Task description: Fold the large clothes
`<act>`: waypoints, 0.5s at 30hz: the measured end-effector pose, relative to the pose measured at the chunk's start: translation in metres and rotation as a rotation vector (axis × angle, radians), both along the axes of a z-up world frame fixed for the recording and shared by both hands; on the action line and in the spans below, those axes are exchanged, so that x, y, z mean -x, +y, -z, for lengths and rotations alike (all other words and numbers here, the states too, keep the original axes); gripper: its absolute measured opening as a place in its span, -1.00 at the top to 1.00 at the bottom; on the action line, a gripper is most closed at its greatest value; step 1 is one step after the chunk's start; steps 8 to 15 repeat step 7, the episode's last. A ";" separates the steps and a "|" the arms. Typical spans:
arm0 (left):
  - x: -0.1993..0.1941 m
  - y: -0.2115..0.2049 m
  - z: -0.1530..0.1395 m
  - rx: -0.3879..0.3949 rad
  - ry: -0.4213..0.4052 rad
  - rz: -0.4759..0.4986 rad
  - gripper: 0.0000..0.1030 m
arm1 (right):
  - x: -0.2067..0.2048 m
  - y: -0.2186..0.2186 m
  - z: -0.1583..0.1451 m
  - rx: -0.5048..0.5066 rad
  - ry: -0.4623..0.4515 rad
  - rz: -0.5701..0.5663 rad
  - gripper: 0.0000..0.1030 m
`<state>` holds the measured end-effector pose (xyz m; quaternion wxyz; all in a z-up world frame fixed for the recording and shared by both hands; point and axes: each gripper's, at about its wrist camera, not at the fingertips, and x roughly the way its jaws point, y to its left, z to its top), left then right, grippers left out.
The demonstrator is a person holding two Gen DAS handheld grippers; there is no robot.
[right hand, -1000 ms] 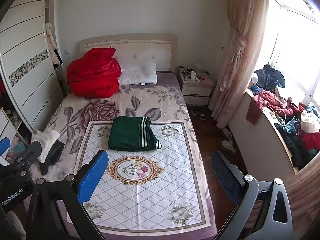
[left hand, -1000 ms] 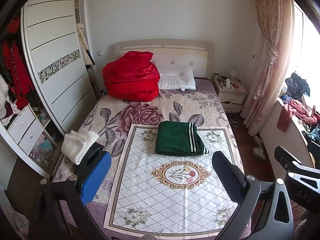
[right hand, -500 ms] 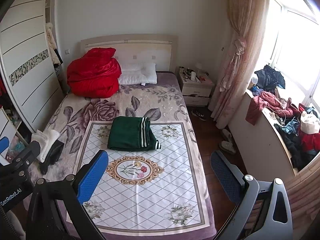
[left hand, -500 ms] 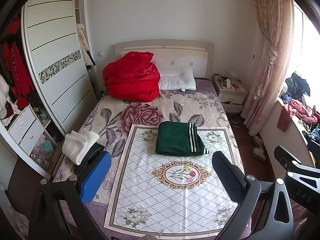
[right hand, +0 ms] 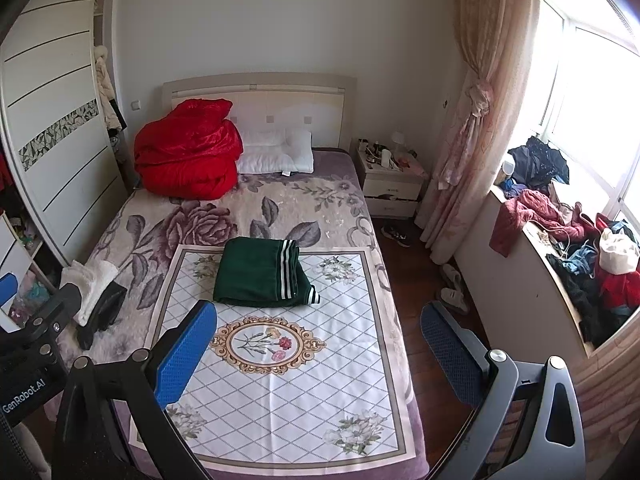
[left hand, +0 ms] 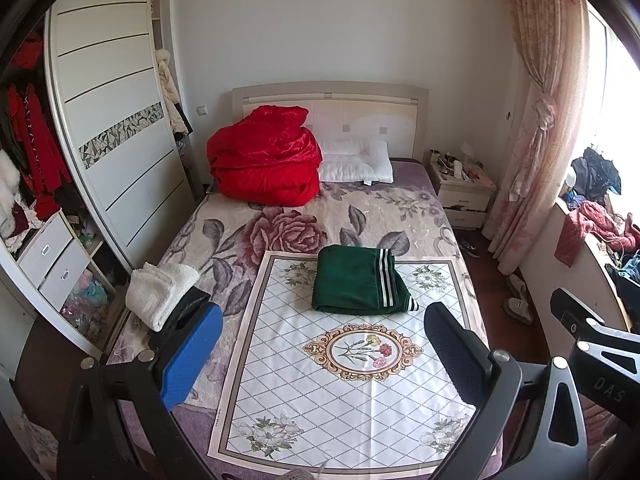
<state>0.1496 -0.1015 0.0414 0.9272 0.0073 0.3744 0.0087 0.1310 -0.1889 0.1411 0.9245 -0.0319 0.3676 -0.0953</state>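
Note:
A dark green garment with white stripes (left hand: 354, 282) lies folded into a neat rectangle on the far part of a white diamond-pattern cloth (left hand: 352, 384) spread on the bed; it also shows in the right wrist view (right hand: 260, 273). My left gripper (left hand: 320, 354) is open and empty, held high above the near end of the bed. My right gripper (right hand: 320, 350) is open and empty, also high and well short of the garment.
A red quilt (left hand: 264, 160) and white pillow (left hand: 354, 162) lie at the headboard. A white towel and a dark item (left hand: 160, 292) sit at the bed's left edge. A wardrobe (left hand: 116, 132) stands left, a nightstand (left hand: 462, 188) and cluttered windowsill (right hand: 568, 248) right.

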 end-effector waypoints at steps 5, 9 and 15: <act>-0.004 0.000 -0.005 0.003 -0.002 -0.006 -1.00 | 0.000 0.000 0.000 0.001 -0.001 0.001 -1.00; -0.005 0.001 -0.007 0.006 -0.003 -0.009 -1.00 | 0.001 0.000 0.000 0.001 -0.002 0.001 -1.00; -0.005 0.001 -0.007 0.006 -0.003 -0.009 -1.00 | 0.001 0.000 0.000 0.001 -0.002 0.001 -1.00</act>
